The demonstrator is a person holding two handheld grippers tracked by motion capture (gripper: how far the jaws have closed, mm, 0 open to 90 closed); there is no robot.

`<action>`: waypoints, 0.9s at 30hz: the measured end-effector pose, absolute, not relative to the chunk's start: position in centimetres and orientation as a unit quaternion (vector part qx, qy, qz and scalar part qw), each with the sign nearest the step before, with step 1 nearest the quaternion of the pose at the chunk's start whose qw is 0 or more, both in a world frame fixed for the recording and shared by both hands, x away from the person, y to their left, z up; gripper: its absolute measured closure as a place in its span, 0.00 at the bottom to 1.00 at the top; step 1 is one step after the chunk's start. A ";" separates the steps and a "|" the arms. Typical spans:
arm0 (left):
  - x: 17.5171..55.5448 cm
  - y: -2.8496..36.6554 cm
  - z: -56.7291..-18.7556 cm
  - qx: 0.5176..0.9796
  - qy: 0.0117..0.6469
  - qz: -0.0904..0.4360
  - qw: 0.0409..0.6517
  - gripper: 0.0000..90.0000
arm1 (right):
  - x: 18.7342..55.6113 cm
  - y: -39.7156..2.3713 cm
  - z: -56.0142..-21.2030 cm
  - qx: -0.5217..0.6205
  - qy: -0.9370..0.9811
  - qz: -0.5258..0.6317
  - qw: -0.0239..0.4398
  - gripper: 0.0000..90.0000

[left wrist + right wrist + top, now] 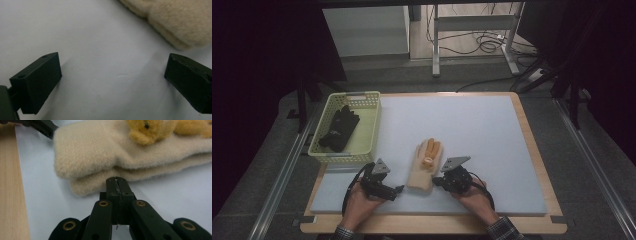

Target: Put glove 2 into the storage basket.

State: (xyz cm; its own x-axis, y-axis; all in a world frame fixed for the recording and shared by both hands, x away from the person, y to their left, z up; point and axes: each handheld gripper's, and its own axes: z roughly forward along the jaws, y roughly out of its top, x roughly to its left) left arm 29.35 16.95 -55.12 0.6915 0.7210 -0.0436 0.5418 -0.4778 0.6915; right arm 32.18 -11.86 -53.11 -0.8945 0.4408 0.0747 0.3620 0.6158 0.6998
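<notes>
- The right hand-held gripper [117, 181] has its jaws pressed flat together with nothing between them, tips just at the edge of the lower layer of the beige mitten [105, 157]. To take hold it would have to part the jaws first, then slide one under the cuff.
- The left hand-held gripper [112, 75] stands wide open over bare mat, the mitten's fleecy edge just beyond its far jaw. It looks ready to pin or lift the other side (a sound pairing for soft cloth).
- In the high view the mitten lies on the desk [532, 150] between the two grippers, cuff toward the person, orange fingers and a small bear face pointing away.
- Bite the cuff deep rather than the fluff, or it may slip.
- Farther off at the left sits the yellow basket [374, 120], a black glove [339, 130] already inside; it probably has room beside the glove, though that is hard to judge from here.
</notes>
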 end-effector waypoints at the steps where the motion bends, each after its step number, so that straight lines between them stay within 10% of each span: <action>1: 29.3 17.0 -55.1 0.850 0.371 0.128 0.351 0.01 | 32.3 -11.7 -53.1 0.226 0.897 0.377 0.051 0.98; 27: 28.7 17.7 -55.1 0.854 0.362 0.124 0.353 0.03 | 33.2 -7.5 -53.6 0.225 0.889 0.389 0.084 0.91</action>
